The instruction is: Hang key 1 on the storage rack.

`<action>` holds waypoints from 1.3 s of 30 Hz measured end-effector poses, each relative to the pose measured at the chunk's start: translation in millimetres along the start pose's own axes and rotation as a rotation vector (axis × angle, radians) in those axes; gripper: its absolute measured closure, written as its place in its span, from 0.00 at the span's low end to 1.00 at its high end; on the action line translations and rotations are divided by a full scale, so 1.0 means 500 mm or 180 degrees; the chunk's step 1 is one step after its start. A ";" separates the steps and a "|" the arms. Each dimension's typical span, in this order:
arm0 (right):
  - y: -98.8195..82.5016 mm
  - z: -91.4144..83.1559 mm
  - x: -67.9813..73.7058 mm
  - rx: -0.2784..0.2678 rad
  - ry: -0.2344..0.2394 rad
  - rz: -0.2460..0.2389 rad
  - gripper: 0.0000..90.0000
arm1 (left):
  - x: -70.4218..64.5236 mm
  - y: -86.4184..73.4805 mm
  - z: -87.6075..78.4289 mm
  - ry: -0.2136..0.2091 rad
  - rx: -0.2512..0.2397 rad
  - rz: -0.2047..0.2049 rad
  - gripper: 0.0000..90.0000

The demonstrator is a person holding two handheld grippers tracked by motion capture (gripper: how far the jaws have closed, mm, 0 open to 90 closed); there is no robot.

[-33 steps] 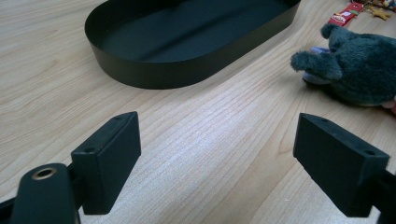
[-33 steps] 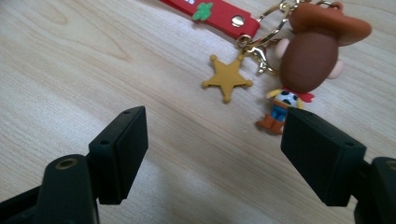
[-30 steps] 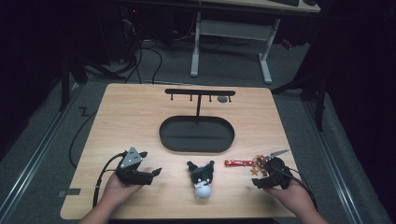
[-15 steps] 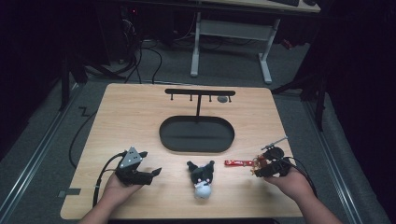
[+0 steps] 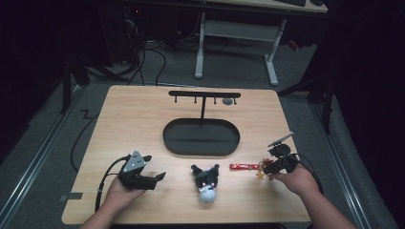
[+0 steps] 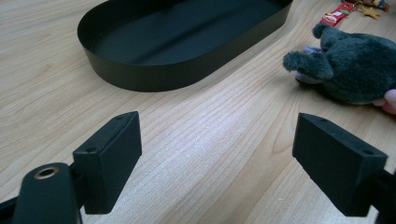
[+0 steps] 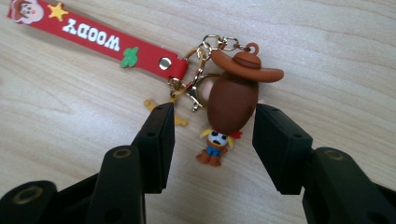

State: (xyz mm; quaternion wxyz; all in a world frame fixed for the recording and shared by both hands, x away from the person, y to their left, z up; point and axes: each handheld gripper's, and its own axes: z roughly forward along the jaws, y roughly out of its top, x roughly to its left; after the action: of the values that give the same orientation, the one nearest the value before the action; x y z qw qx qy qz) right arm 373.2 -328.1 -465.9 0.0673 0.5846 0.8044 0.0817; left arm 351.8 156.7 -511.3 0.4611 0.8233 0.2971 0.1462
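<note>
Wooden table [image 5: 143, 119] carries a keychain [image 7: 140, 51] right of the oval tray [image 5: 201, 137], strap pointing toward the plush toy [image 5: 206, 182], figure [image 7: 231, 105] between the right gripper's [image 7: 212, 128] closing, not-yet-touching jaws; left gripper [image 6: 217, 163] spread wide.

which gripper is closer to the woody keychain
Right. The right gripper has its jaws on either side of the Woody keychain figure, having just been closing around it. The left gripper rests far across the table, beyond the black plush toy.

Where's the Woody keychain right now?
High view: Woody keychain lies near the table's right front, between the plush toy and the right gripper, whose closing jaws straddle its cowboy figure.
</note>
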 end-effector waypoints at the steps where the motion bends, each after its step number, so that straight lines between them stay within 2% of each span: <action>1: 0.000 0.000 0.000 0.0000 0.0000 0.0000 0.55 | 0.000 0.000 0.000 0.0000 0.0000 0.0000 0.18; 4: 0.005 0.008 0.000 0.0008 -0.0014 0.0058 0.54 | 0.000 0.000 -0.001 0.0000 -0.0001 0.0006 0.18; 13: 0.011 0.024 -0.002 0.0035 -0.0059 0.0068 0.55 | -0.001 0.000 -0.001 -0.0006 0.0001 0.0013 0.18; 30: 0.016 0.042 -0.004 0.0090 -0.0149 0.0002 0.62 | 0.000 -0.001 0.001 -0.0017 0.0012 0.0020 0.18; 39: 0.016 0.045 -0.013 0.0094 -0.0104 0.0044 0.66 | 0.000 -0.001 0.002 -0.0024 0.0032 0.0025 0.18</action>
State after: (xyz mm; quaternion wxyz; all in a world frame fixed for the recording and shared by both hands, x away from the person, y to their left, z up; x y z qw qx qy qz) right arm 387.2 -330.9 -486.2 0.0713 0.5923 0.8003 0.0607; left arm 352.1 156.3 -512.1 0.4575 0.8273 0.2928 0.1435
